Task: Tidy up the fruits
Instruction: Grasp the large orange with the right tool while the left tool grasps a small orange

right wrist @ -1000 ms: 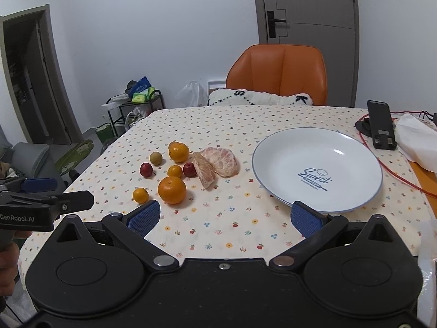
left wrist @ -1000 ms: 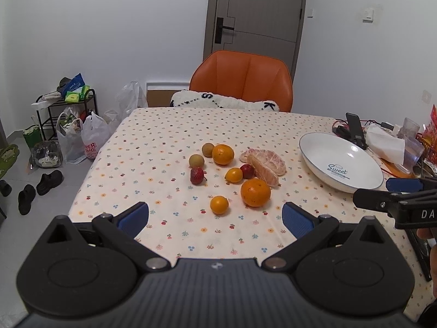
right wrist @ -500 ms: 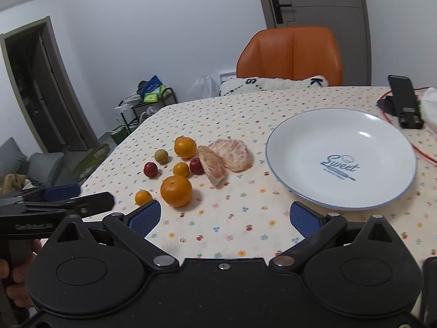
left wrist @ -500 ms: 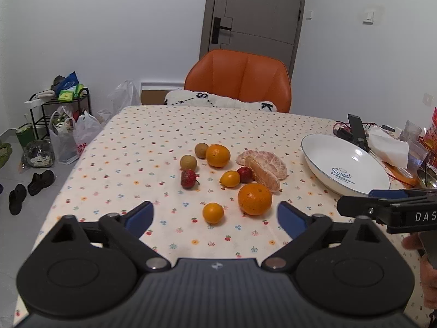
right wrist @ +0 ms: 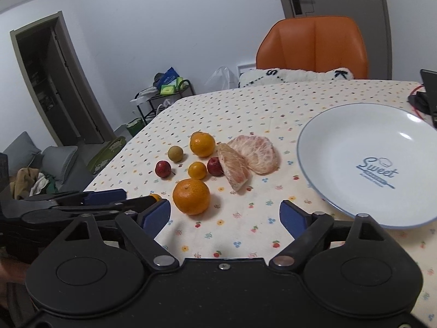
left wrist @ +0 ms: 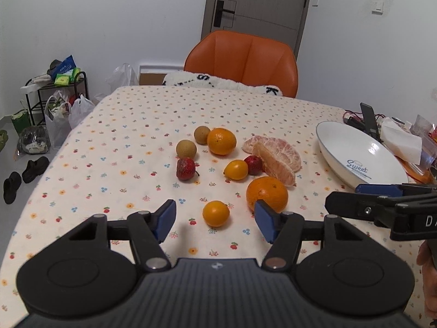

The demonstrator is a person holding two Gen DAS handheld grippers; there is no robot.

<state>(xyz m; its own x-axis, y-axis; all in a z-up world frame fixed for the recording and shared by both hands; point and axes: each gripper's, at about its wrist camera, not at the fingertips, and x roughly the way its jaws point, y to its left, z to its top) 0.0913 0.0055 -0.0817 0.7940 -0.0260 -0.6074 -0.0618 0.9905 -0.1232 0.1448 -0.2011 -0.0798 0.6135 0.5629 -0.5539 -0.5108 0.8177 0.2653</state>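
**Fruit scattered on the cloth, plate bare**

The white glossy plate, printed "Sweet", sits at the right with nothing in it. Left of it on the floral tablecloth lie round oranges, the largest nearest, and peeled pomelo segments whose wedge runs near to far. The left gripper is spread wide around a small orange; the right gripper is wide, empty.

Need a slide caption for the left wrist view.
Open left gripper lines up on a small orange among fruit on the floral tablecloth; white plate empty.
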